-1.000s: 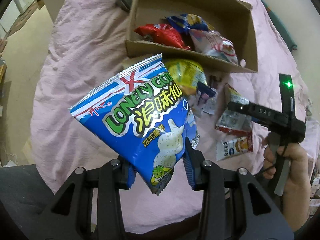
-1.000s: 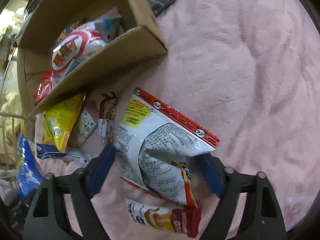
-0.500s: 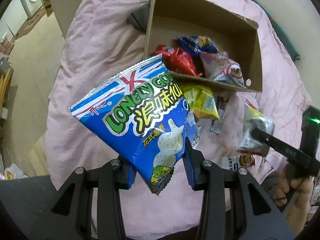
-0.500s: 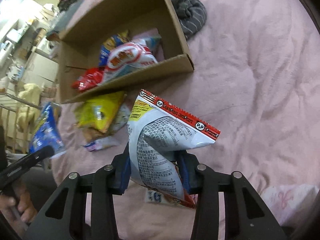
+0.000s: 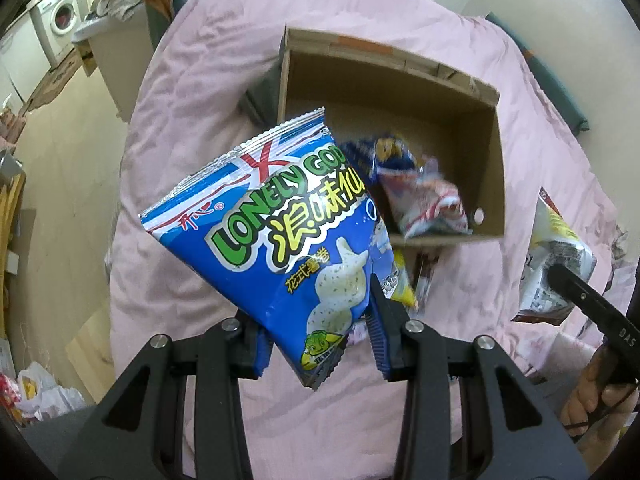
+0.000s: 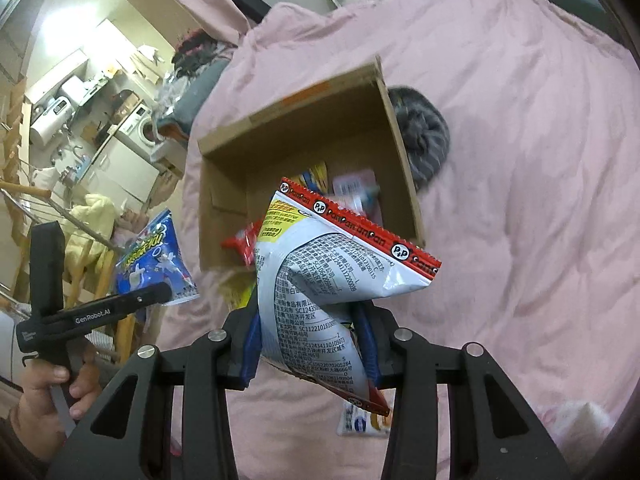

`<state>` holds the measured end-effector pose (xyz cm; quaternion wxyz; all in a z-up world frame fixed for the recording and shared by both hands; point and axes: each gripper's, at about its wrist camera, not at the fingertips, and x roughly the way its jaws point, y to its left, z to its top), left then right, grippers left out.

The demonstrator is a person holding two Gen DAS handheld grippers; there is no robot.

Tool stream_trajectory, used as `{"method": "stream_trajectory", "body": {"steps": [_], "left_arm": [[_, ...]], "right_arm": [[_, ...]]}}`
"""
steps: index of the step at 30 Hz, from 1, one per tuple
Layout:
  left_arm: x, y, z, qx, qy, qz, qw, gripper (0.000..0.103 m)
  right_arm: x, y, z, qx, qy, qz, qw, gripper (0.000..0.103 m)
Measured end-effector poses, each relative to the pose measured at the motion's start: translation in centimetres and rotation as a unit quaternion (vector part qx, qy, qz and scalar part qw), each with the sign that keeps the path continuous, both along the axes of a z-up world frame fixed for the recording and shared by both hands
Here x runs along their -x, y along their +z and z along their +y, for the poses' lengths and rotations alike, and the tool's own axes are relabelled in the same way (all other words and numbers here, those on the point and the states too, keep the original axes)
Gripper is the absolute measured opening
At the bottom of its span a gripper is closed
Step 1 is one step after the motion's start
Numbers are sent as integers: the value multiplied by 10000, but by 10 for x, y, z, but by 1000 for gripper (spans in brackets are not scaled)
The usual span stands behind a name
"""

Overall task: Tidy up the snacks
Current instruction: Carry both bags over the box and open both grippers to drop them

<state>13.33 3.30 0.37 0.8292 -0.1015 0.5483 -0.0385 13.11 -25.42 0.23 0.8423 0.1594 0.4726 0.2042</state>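
Left gripper (image 5: 320, 340) grips blue bag (image 5: 280, 240)

The blue snack bag (image 5: 288, 240) carries green and yellow lettering, a red-and-white cross stripe and a silver top seam. The white snack bag (image 6: 320, 284) has black print, a yellow patch and a red strip dotted with black-and-white roundels. The cardboard box (image 5: 490, 152) is plain brown; the bedspread (image 6: 520, 160) pale pink. A grey bundle (image 6: 424, 136) behind the box looks faintly striped, perhaps.

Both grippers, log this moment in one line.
left gripper: holds blue bag | right gripper: holds white bag | both near box
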Motion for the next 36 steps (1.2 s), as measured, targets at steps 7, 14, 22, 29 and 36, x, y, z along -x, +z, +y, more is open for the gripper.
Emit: {"method": "stream_trajectory", "body": {"steps": [7,14,22,29,36], "left_arm": [[-33,10,-6,-71,-107,-141,9998,36],[-70,12,-22,-311,-266,-367,9985,36],[-113,-5,-35,-412,-104,-612,9972,36],[-117,-19,-55,-861,-390,-961,9909,36],[-121,-21,-48,-799,-320,-1117,9900,36]], "right_arm": [[-28,15,7,34,-36,-222,9997,43],[-75,12,18,56,-77,-271,9996,43],[-103,-12,12,-22,-267,-407,9988,43],[-120,-30,20,150,-182,-386,9990,43],[-130,-49,29,230,-110,-254,9994,44]]}}
